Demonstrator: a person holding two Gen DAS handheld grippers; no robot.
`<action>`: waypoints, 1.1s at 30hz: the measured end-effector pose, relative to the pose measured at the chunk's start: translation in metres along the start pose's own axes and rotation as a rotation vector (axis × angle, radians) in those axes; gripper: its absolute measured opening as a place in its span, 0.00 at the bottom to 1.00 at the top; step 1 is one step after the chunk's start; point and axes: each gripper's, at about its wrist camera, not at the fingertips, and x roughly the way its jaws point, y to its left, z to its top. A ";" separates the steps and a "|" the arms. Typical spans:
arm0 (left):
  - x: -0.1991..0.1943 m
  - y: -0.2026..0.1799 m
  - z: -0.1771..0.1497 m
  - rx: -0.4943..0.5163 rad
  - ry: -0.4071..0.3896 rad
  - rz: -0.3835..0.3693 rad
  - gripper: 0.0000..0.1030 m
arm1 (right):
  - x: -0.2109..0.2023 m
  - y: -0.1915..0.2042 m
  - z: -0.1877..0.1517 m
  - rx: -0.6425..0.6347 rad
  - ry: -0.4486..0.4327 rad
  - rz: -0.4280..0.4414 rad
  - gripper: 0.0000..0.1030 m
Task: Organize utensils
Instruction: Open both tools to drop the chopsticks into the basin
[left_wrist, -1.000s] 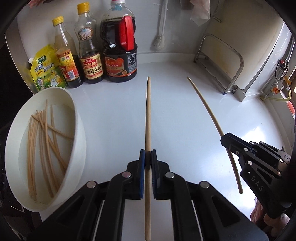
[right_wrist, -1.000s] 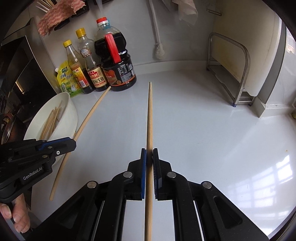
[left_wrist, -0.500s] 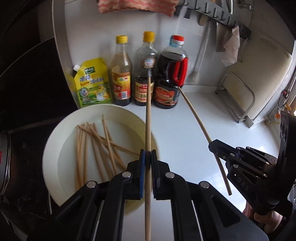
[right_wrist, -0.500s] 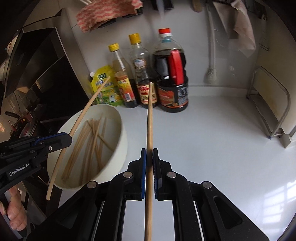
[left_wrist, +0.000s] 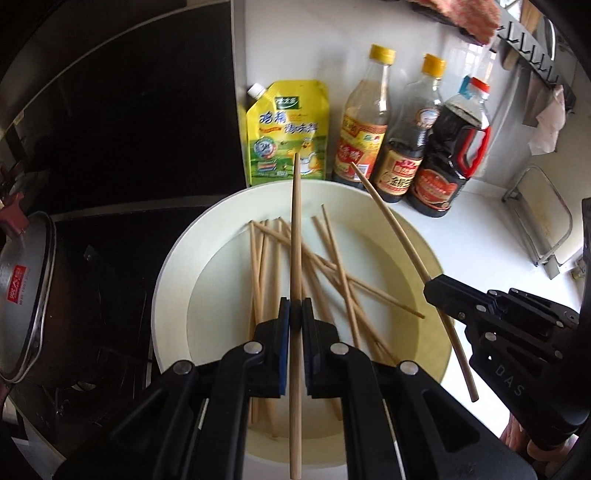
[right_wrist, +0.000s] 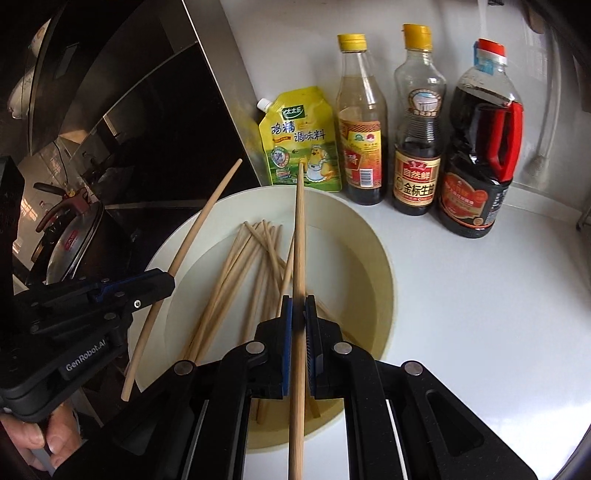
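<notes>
A white bowl (left_wrist: 173, 266) holds several loose wooden chopsticks (left_wrist: 258, 266); it also shows in the right wrist view (right_wrist: 384, 273). My left gripper (left_wrist: 295, 314) is shut on a wooden chopstick (left_wrist: 296, 229) held above the bowl, pointing toward the back wall. My right gripper (right_wrist: 298, 306) is shut on another chopstick (right_wrist: 300, 221), also above the bowl. Each gripper shows in the other's view: the right one (left_wrist: 432, 290) at the bowl's right side, the left one (right_wrist: 166, 282) at its left side.
A yellow seasoning pouch (left_wrist: 286, 136) and three sauce bottles (left_wrist: 364, 122) (left_wrist: 406, 136) (left_wrist: 448, 155) stand against the wall behind the bowl. A dark stove with a lidded pot (left_wrist: 26, 295) is to the left. A metal rack (left_wrist: 546, 229) stands at the right.
Both grippers have swung left from over the white counter to above the bowl, each still holding its chopstick. The bowl now lies directly beneath them.
</notes>
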 end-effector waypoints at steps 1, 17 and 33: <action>0.002 0.002 -0.001 -0.004 0.003 0.002 0.07 | 0.004 0.001 0.002 -0.001 0.006 0.003 0.07; -0.003 0.027 -0.007 -0.083 -0.003 0.031 0.38 | -0.002 0.008 0.004 -0.006 0.015 -0.043 0.15; -0.027 0.024 -0.011 -0.087 -0.038 0.052 0.54 | -0.025 0.008 -0.006 0.016 0.003 -0.053 0.31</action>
